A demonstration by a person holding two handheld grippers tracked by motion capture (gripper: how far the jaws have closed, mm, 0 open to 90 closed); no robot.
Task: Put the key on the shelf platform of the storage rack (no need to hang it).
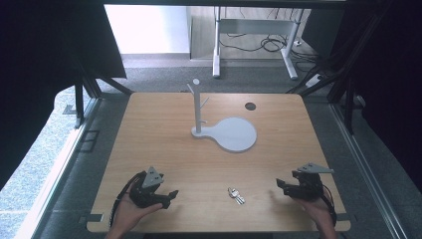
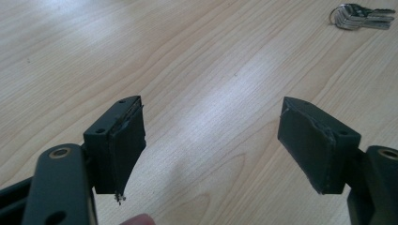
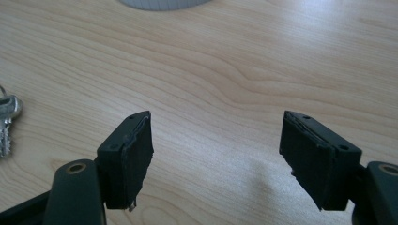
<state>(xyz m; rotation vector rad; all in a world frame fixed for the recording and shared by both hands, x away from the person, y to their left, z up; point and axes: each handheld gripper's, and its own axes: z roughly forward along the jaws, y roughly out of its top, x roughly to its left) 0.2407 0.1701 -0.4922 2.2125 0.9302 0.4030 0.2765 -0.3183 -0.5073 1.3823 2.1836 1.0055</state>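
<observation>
Keys point(image 1: 236, 195) near the front edge of the surface point(image 1: 164, 129), between our two grippers and touched by neither.
We judge this small silvery bunch on its ring light, rigid and slippery, lying flat on the wood, so we would pinch across the stacked blades or by the ring; the left gripper point(image 1: 168, 198) and right gripper point(image 1: 281, 185) both hold their jaws spread and empty, and the white peg stand point(image 1: 199, 107) sits well beyond.
</observation>
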